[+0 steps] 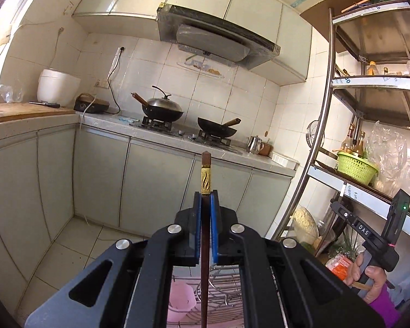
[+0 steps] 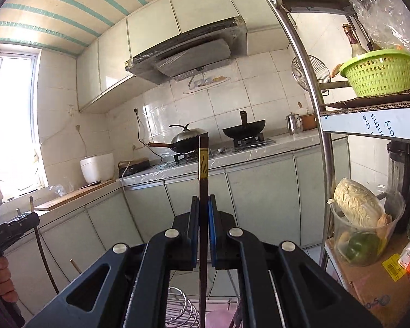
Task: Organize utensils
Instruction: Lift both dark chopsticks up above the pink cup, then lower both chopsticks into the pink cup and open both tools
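In the left wrist view my left gripper [image 1: 205, 200] is shut on a dark brown chopstick [image 1: 206, 164] with a gold patterned band; the stick stands upright between the blue pads [image 1: 196, 218]. The right wrist view shows my right gripper [image 2: 203, 202] shut on a matching chopstick [image 2: 203, 161], also upright. At that view's left edge, the left gripper [image 2: 31, 218] shows with its chopstick [image 2: 42, 248] hanging below it. Beneath both grippers lie a wire dish rack [image 1: 227, 289] and a pink cup [image 1: 180, 300].
A counter [image 1: 161, 134] with two woks on a gas stove runs along the far wall, with cabinets under it. A metal shelf rack [image 2: 309, 104] with a green basket [image 2: 377, 73], bottles and bags stands at the right. A person's hand [image 1: 369, 276] holds the right gripper's handle.
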Demonstrator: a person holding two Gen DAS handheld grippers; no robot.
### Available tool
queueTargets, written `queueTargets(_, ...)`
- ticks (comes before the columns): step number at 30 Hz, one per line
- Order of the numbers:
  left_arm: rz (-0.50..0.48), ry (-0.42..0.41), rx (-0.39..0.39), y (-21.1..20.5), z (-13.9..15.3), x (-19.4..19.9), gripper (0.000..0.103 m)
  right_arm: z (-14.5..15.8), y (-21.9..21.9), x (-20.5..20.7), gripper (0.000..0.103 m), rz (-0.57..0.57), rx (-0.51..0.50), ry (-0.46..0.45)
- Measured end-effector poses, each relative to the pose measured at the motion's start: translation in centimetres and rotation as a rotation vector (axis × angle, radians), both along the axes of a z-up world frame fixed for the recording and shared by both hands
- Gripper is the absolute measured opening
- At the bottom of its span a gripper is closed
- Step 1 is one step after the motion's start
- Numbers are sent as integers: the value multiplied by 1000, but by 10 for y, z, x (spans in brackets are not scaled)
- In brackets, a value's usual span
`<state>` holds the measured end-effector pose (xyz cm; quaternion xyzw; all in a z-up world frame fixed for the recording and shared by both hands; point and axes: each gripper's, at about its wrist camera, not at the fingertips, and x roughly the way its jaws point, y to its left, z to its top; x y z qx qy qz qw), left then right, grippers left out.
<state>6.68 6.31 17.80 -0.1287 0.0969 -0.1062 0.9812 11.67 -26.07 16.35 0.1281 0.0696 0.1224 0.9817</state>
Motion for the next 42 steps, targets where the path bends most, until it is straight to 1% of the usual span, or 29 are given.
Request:
queueTargets(3,34,-27,-4,-1,0,6,5,-6,4,7,6,-31,-27,-17)
queueTargets(6,55,-37,-23,1,-3,14,5,-14,10,12,6,-56,-73,-31)
queueTargets(11,95,-60,-28,5,-6,23,5,-32,17,19,6,-57,-113,-5)
queueTargets(15,139,-111,-7,3,-6,25,5,-47,18,17,6,-44,-115,28)
queueTargets(18,169,-136,34,-2,-10,28,5,-60,20,14,6,-38,-120,53)
queueTargets(23,186,-148,83,-12,-24,37,5,-76,19,10,6,-33,-114,93)
queueTargets(26,186,-137,100,-16,-36,40,5,-82,17,7,6,-29,-105,111)
queueTargets(30,162,-94,86,-17,-53,41,5,-89,16,3,6,-25,-98,131)
queueTargets(36,133,-34,91,-18,-81,32,5,-99,16,-2,6,-21,-97,160)
queueTargets(42,130,35,72,-13,-105,27,5,-104,16,-7,6,-21,-96,171)
